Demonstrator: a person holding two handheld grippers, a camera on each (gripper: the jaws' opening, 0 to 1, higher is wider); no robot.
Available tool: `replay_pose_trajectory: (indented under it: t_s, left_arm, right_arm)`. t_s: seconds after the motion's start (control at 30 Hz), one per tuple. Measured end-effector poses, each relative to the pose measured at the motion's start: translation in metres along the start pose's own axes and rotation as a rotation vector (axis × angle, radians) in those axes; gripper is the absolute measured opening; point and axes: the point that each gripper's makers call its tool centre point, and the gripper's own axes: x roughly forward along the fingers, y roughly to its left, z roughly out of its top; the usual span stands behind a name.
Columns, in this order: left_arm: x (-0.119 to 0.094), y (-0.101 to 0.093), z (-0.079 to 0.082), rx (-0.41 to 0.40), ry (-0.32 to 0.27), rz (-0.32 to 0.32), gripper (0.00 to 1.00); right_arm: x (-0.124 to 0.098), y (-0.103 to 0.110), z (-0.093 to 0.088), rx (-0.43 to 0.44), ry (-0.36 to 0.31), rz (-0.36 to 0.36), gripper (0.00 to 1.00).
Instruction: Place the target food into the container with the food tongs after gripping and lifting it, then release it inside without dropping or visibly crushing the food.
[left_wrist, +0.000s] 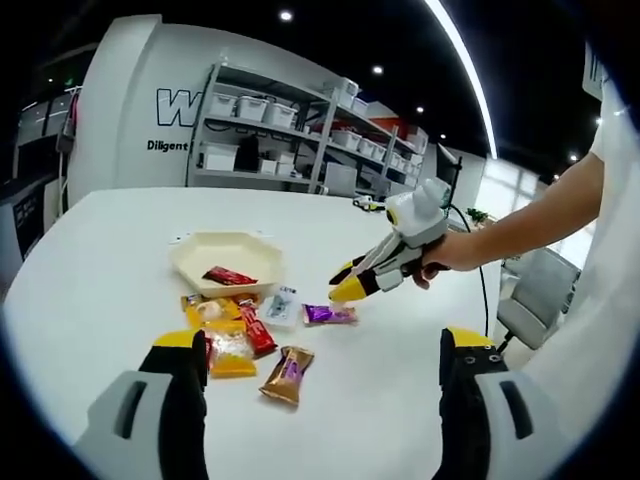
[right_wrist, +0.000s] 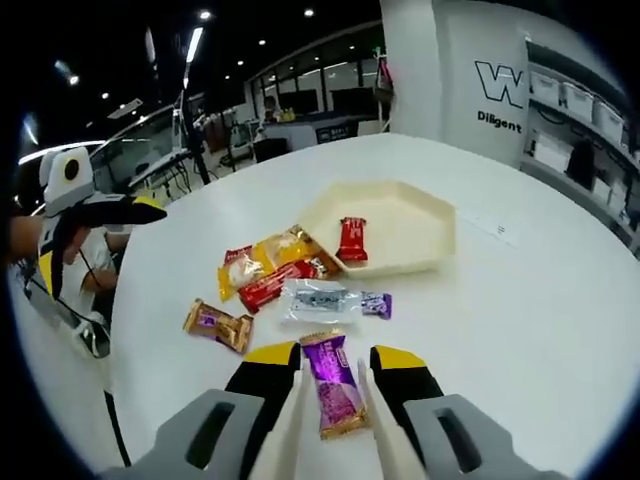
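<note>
A purple snack packet (right_wrist: 335, 395) lies on the white table between two white tong blades (right_wrist: 292, 415) that my right gripper (right_wrist: 335, 357) holds between its jaws. The blades touch the packet's long edges; I cannot tell whether they pinch it. In the left gripper view the right gripper (left_wrist: 347, 287), held by a hand, points down at the same purple packet (left_wrist: 328, 314), which rests flat on the table. The cream hexagonal tray (right_wrist: 440, 240) (left_wrist: 195, 250) holds one red packet (right_wrist: 352, 240) (left_wrist: 228, 276). My left gripper (left_wrist: 322, 345) is open above the table near me, and the right gripper view shows the left gripper (right_wrist: 140, 208) at far left.
Loose snacks lie between the purple packet and the tray: a brown packet (right_wrist: 218, 325) (left_wrist: 288, 372), a clear packet (right_wrist: 320, 298) (left_wrist: 282, 305), a long red packet (right_wrist: 272, 287), yellow packets (right_wrist: 262, 258) (left_wrist: 230, 355). A grey chair (left_wrist: 535, 300) stands by the table's right edge; shelving (left_wrist: 270, 130) is behind.
</note>
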Motion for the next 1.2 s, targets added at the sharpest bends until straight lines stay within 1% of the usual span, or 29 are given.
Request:
replay_pose_trajectory:
  t_s: [0.07,0.13,0.17,0.2,0.23,0.37,0.63,0.67,0.7,0.73,0.77,0.83,1.03,1.1,1.2]
  left_arm:
    - [-0.001,0.000,0.000,-0.002,-0.001,0.001,0.93]
    - [-0.002,0.002,0.001,-0.003,0.000,0.007,0.93]
    - [-0.002,0.003,0.001,-0.004,-0.001,0.010,0.93]
    - [-0.003,0.003,0.002,-0.003,-0.004,0.016,0.94]
    - [-0.003,0.003,0.003,-0.003,-0.006,0.016,0.94]
    - [-0.005,0.005,0.003,-0.003,-0.004,0.022,0.94]
    - [-0.006,0.006,0.002,-0.002,0.001,0.026,0.95]
    - [-0.006,0.007,0.002,-0.005,0.001,0.027,0.96]
    - [-0.006,0.007,0.001,-0.001,0.003,0.030,0.96]
    - [-0.006,0.007,0.001,0.003,0.004,0.031,0.98]
    - [-0.005,0.008,-0.001,0.008,0.014,0.038,0.99]
    - [-0.005,0.008,0.000,0.013,0.014,0.041,0.99]
    - [-0.006,0.012,-0.003,0.024,0.027,0.055,0.99]
    - [-0.007,0.012,-0.004,0.026,0.029,0.054,0.99]
    - [-0.007,0.013,-0.006,0.019,0.028,0.059,0.99]
  right_arm:
    - [0.002,0.002,-0.001,-0.018,0.009,0.006,0.24]
    - [0.006,0.006,-0.005,-0.047,0.035,0.023,0.24]
    - [0.007,0.006,-0.006,-0.072,0.039,0.022,0.24]
    - [0.008,0.007,-0.007,-0.076,0.044,0.021,0.24]
    - [0.008,0.009,-0.007,-0.067,0.050,0.026,0.24]
    - [0.009,0.007,-0.009,-0.086,0.061,0.022,0.24]
    - [0.012,0.003,-0.015,-0.066,0.073,0.021,0.22]
    - [0.013,0.006,-0.020,-0.056,0.097,0.026,0.21]
    - [0.013,0.004,-0.017,-0.068,0.082,0.019,0.20]
    - [0.013,0.003,-0.017,-0.071,0.084,0.018,0.19]
    - [0.014,0.004,-0.016,-0.103,0.094,0.016,0.19]
    - [0.014,0.003,-0.016,-0.094,0.098,0.013,0.18]
    - [0.010,0.002,-0.015,-0.046,0.081,0.007,0.18]
    - [0.007,0.006,-0.009,-0.018,0.065,0.018,0.18]
    - [0.004,0.006,-0.002,-0.020,0.043,0.015,0.18]
